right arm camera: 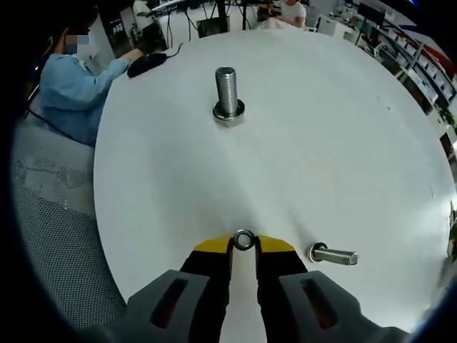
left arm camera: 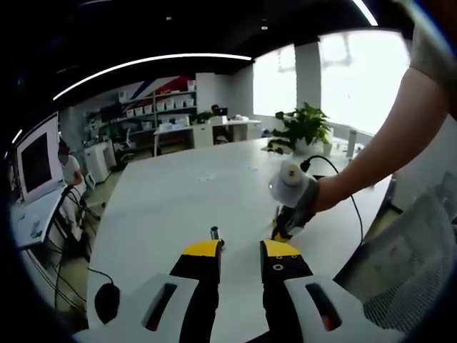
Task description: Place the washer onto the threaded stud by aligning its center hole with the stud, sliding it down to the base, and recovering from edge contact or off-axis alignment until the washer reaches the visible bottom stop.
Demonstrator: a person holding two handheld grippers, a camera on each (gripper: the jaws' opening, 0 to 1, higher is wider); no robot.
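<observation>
An upright threaded stud (right arm camera: 226,87) stands on its wide base on the white table (right arm camera: 335,143), well ahead of my right gripper (right arm camera: 244,246). That gripper is shut on a small steel washer (right arm camera: 244,239), held flat between its yellow tips just above the table. In the left gripper view the stud (left arm camera: 214,232) looks small, just beyond my left jaw tip. My left gripper (left arm camera: 240,249) is open with nothing in it. The right gripper (left arm camera: 280,230) comes in from the right in a person's hand, to the right of the stud.
A second bolt (right arm camera: 333,254) lies on its side right of my right jaws. A black mouse (right arm camera: 146,63) and a seated person in blue (right arm camera: 68,82) are at the table's far edge. A mesh chair (left arm camera: 414,257) stands at the table's side, a potted plant (left arm camera: 305,127) farther off.
</observation>
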